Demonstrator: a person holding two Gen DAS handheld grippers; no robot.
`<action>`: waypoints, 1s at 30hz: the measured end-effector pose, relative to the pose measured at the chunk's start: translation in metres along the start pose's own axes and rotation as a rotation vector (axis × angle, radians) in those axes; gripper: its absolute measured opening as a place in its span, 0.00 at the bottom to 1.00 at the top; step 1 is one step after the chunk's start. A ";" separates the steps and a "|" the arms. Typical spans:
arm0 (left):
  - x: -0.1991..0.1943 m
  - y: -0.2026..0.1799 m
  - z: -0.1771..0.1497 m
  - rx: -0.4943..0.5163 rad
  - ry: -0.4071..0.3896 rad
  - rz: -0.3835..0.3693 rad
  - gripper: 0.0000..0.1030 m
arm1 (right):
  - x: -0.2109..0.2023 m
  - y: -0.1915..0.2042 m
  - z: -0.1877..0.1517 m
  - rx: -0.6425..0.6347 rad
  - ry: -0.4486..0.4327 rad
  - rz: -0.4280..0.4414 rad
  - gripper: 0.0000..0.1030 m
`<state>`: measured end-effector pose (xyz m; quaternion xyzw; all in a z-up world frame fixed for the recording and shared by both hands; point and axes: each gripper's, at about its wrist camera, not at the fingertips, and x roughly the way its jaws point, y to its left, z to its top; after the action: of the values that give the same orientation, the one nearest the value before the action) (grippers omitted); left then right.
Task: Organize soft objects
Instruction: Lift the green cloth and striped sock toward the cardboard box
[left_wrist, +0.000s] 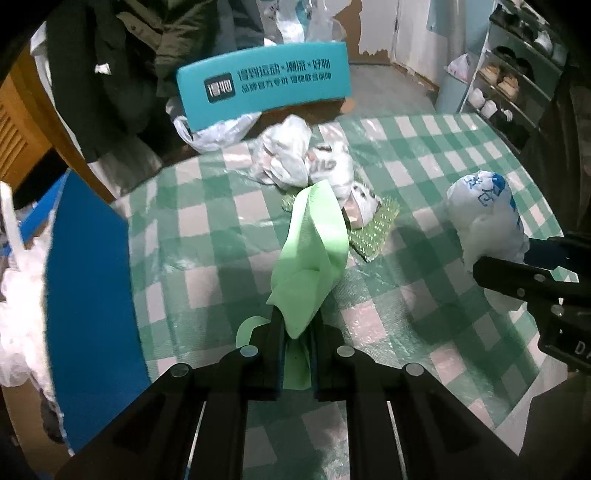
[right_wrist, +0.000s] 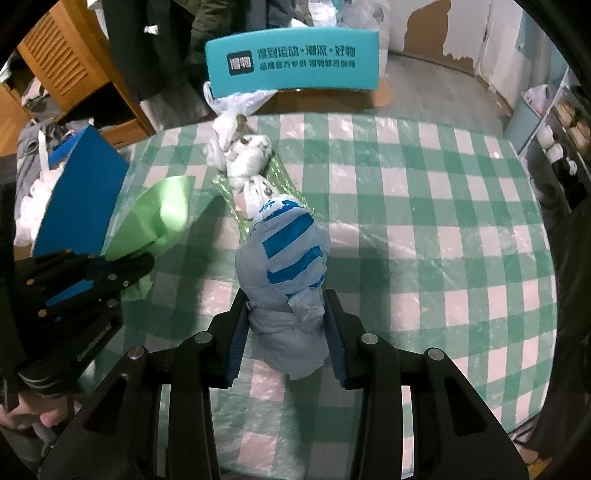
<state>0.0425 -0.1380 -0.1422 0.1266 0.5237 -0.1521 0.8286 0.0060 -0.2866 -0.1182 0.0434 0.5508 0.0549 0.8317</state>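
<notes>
So both grippers already had something. The left gripper (left_wrist: 295, 332) was clamped fully shut on a light green bag (left_wrist: 310, 258), pinching it near 1 end so the rest stuck forward and up from the jaws, its long axis running straight along the fingers. The right gripper (right_wrist: 286, 321) was closed most of the way around a bunched white bag with blue stripes (right_wrist: 288, 266), pads pressing its sides, with the bulk of the bag poking out ahead of the fingertips.

Both bags looked lifted clear of the green checked tablecloth (right_wrist: 443, 221), though I couldn't swear the striped one's bottom wasn't brushing it.

What mattered for the next move, I reckon: the blue box (left_wrist: 88, 288) sat off the table's left edge, with white bags already heaped at it. It was right beside the left gripper and well apart from the right one, so the green bag was the obvious one to drop first. The right would have to cross over.

Still on the table, further out: a pile of crumpled white bags (left_wrist: 306, 158) lying on a green bubble-wrap sheet (left_wrist: 373, 229), roughly between the 2 grippers.
</notes>
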 end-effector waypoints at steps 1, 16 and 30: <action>-0.004 0.001 0.000 -0.001 -0.007 0.002 0.10 | -0.002 0.001 0.001 -0.002 -0.004 0.002 0.37; -0.051 0.024 0.002 -0.040 -0.085 0.029 0.10 | -0.038 0.027 0.013 -0.055 -0.070 0.026 0.37; -0.084 0.047 -0.003 -0.082 -0.134 0.059 0.10 | -0.061 0.062 0.021 -0.126 -0.118 0.049 0.37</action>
<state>0.0242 -0.0838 -0.0653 0.0976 0.4688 -0.1142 0.8704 -0.0007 -0.2337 -0.0458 0.0077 0.4950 0.1069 0.8622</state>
